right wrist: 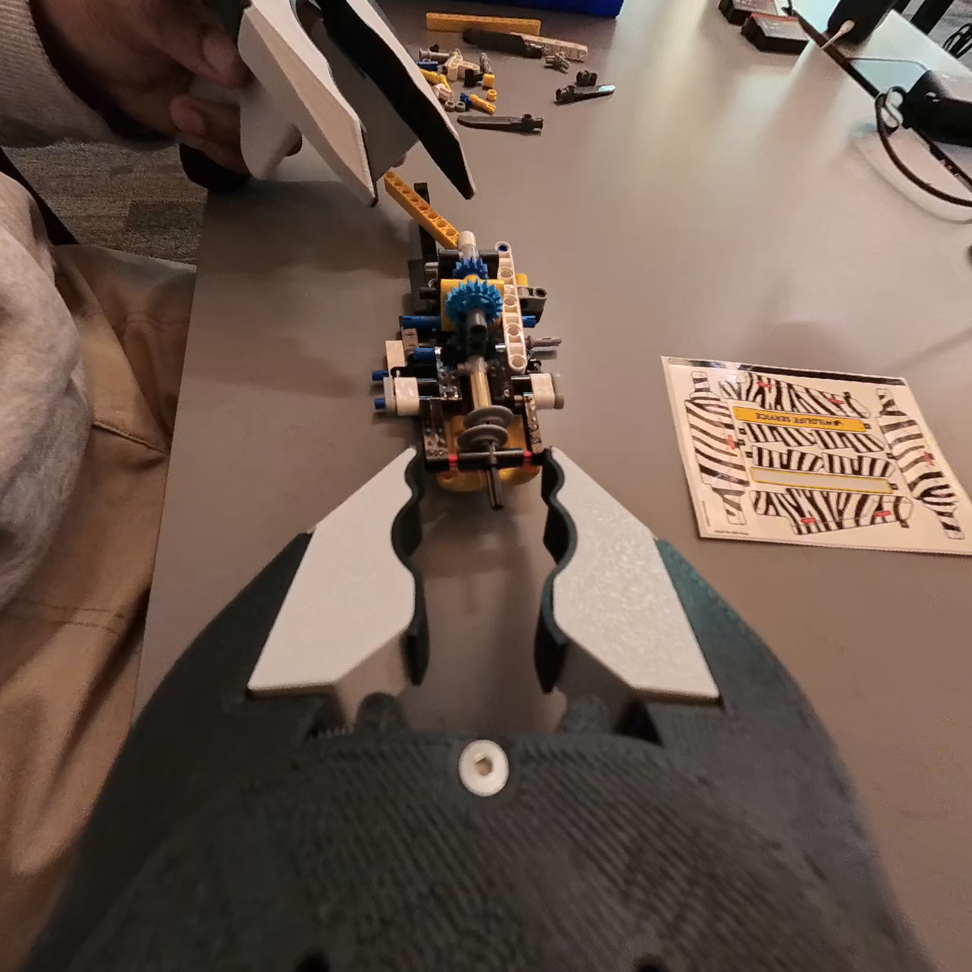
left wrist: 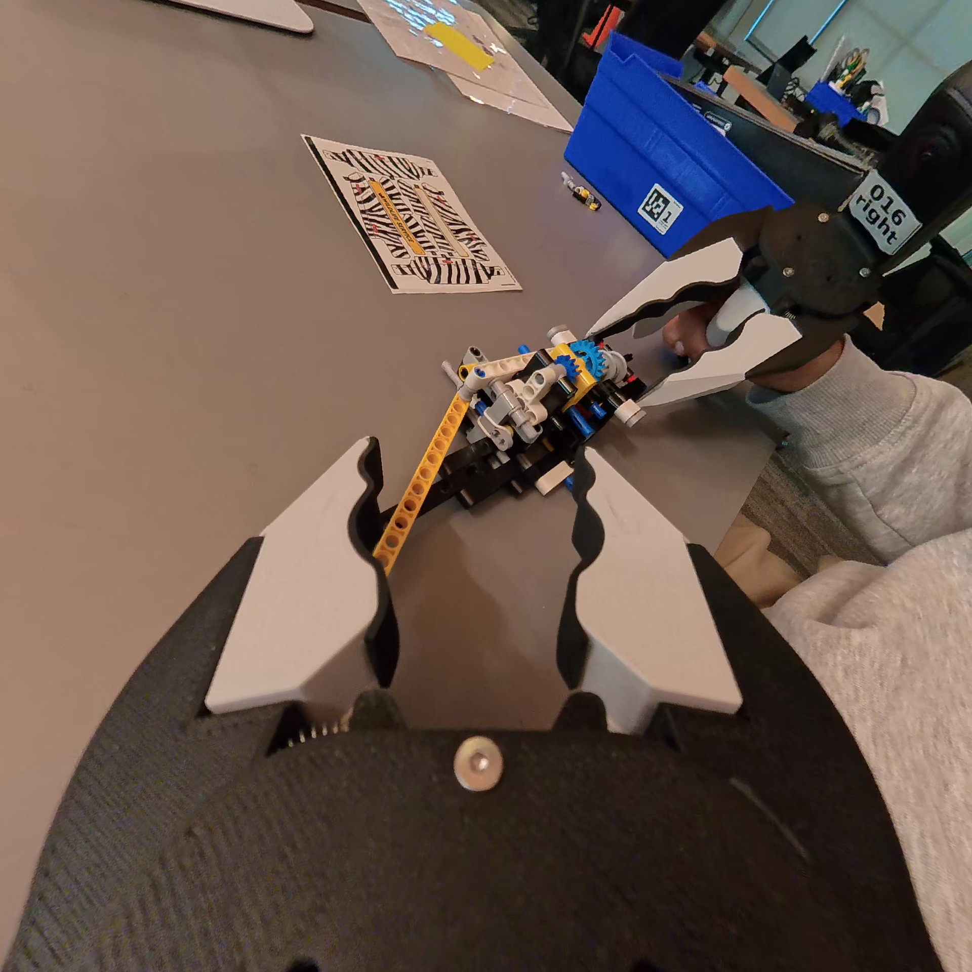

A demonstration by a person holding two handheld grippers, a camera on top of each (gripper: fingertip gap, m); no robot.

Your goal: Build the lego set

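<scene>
The partly built lego assembly (left wrist: 536,400) lies on the grey table (left wrist: 184,368), with blue gears, white beams and a long yellow beam (left wrist: 426,473) sticking out toward me. My left gripper (left wrist: 476,457) is open; the yellow beam's free end rests between its fingers, against the left pad. My right gripper (right wrist: 479,457) is closed partway onto the opposite end of the assembly (right wrist: 473,368), one fingertip on each side. In the left wrist view the right gripper (left wrist: 615,368) clasps that end. In the right wrist view the left gripper (right wrist: 421,200) hovers open over the yellow beam (right wrist: 421,210).
A zebra-striped sticker sheet (left wrist: 410,215) (right wrist: 820,452) lies beside the assembly. A blue bin (left wrist: 657,152) stands near the table edge, with small parts (left wrist: 581,192) beside it. Several loose pieces (right wrist: 473,79) lie beyond the assembly. Papers (left wrist: 457,52), cables and a black device (right wrist: 925,105) lie farther off.
</scene>
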